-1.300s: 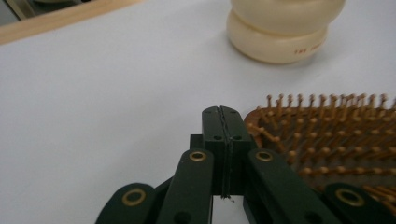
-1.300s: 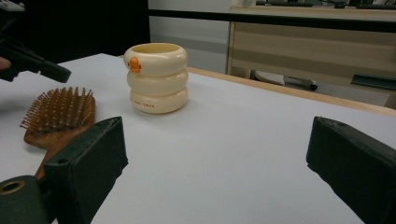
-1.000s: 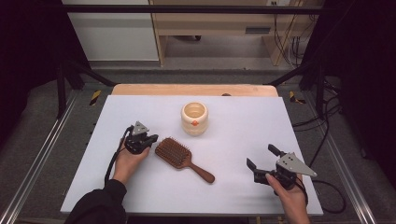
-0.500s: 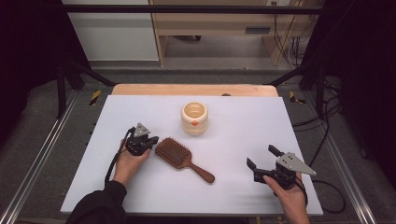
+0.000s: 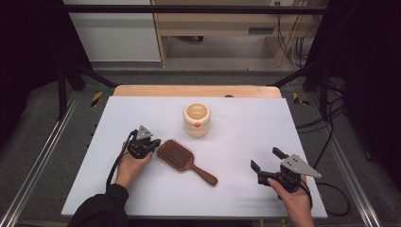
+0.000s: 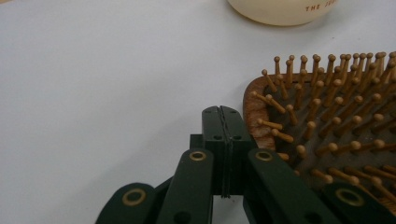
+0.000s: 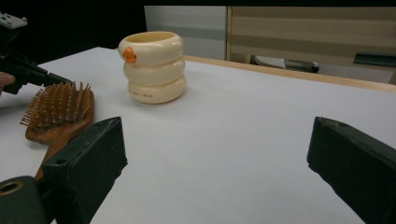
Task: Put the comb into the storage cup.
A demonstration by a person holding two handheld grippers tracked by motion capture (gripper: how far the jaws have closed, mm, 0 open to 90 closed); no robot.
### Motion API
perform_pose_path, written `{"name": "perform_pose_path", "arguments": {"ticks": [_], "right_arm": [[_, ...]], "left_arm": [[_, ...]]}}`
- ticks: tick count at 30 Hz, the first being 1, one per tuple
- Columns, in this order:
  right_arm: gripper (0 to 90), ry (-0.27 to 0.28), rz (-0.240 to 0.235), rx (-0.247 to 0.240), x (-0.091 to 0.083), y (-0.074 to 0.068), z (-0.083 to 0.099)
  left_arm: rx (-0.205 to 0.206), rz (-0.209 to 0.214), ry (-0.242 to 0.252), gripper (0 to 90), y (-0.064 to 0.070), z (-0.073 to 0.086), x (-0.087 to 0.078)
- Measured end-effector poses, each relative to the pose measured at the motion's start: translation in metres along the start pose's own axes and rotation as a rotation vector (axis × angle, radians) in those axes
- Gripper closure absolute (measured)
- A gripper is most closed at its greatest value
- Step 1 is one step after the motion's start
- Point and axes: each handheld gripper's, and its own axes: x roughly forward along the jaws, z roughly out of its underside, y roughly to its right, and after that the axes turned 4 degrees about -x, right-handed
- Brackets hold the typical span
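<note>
Hairbrush (image 5: pixel 184 160), brown wood, bristles up, left gripper (image 5: pixel 152 144) pressed together beside it, right gripper (image 5: pixel 265 160) spread.

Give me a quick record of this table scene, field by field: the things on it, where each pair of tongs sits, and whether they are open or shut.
surface: white table
hairbrush: wooden, bristles up, handle toward the person's right
cup: cream, ringed, upright, behind the hairbrush, apart from it
left tongs: shut, empty, tips at the edge of the brush head
right tongs: open, empty, off to the right, apart from both things
contact: whether the left tongs touch the hairbrush, I cannot tell
</note>
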Motion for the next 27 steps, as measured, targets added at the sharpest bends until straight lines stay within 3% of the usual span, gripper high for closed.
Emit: {"name": "perform_pose_path", "arguments": {"ticks": [10, 27], "right_arm": [[4.8, -0.005, -0.003, 0.001, 0.0002, -0.0001, 0.0], [5.4, -0.009, 0.006, 0.017, 0.0001, -0.0005, -0.0007]], "left_arm": [[0.001, 0.011, -0.007, 90.0, 0.0027, 0.0024, 0.0025], [-0.037, 0.028, -0.004, 90.0, 0.0062, 0.0048, -0.0027]]}}
